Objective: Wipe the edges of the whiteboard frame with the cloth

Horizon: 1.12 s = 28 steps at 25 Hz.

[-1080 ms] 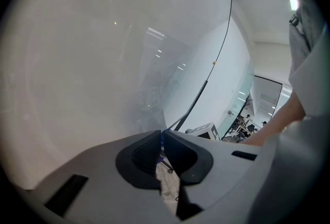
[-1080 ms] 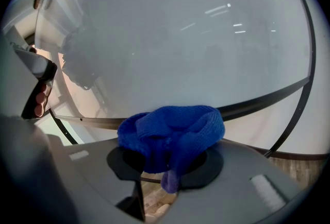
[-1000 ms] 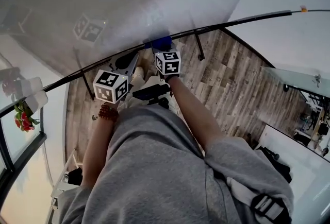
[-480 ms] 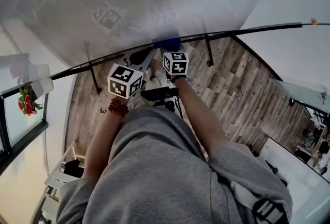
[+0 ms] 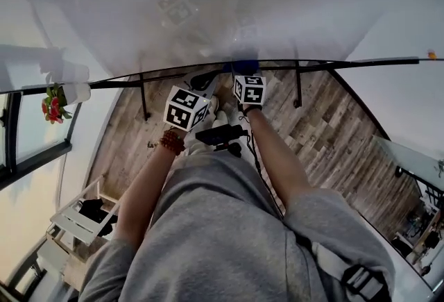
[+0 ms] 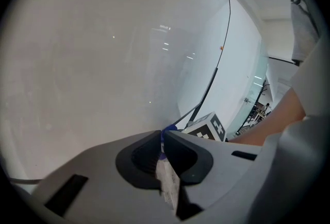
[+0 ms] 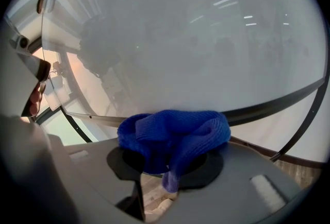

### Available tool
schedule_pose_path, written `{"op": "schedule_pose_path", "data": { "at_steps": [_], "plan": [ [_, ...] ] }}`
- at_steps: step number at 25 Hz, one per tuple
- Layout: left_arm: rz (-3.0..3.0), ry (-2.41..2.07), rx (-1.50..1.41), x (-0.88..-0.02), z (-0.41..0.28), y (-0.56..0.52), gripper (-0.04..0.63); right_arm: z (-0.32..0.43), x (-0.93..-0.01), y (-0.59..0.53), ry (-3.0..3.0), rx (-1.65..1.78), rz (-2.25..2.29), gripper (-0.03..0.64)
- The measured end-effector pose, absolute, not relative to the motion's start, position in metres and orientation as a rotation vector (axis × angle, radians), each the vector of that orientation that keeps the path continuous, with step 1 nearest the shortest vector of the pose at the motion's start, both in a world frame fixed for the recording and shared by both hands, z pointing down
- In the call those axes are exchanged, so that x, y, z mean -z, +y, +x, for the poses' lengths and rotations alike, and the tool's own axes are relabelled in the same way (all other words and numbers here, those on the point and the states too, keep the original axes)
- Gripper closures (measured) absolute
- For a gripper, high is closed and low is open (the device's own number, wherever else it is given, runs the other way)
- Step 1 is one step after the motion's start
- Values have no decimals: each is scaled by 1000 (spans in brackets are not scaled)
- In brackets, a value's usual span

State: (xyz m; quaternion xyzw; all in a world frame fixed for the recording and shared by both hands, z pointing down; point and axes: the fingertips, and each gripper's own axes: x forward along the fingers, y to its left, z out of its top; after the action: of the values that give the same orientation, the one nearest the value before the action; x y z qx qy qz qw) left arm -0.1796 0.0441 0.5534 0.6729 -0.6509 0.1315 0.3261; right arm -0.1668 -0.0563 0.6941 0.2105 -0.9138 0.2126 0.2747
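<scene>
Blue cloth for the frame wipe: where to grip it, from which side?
Grip the cloth at its bunched middle, from the side away from the frame, as the right tool does: the soft folded wad then bulges past the tips toward the edge.

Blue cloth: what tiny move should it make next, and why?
Probably slide sideways along the dark frame. The right gripper has its jaws shut on the bunched blue cloth, which sits right at the bottom edge of the whiteboard, and long stretches of frame run off to both sides.
</scene>
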Motion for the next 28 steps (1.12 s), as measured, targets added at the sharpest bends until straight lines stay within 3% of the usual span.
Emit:
{"op": "schedule_pose_path", "data": {
  "at_steps": [28],
  "plan": [
    [1648, -1774, -253, -570, -200, 64, 571, -195, -695, -32, -2447, -595, 482, 469]
  ]
}}
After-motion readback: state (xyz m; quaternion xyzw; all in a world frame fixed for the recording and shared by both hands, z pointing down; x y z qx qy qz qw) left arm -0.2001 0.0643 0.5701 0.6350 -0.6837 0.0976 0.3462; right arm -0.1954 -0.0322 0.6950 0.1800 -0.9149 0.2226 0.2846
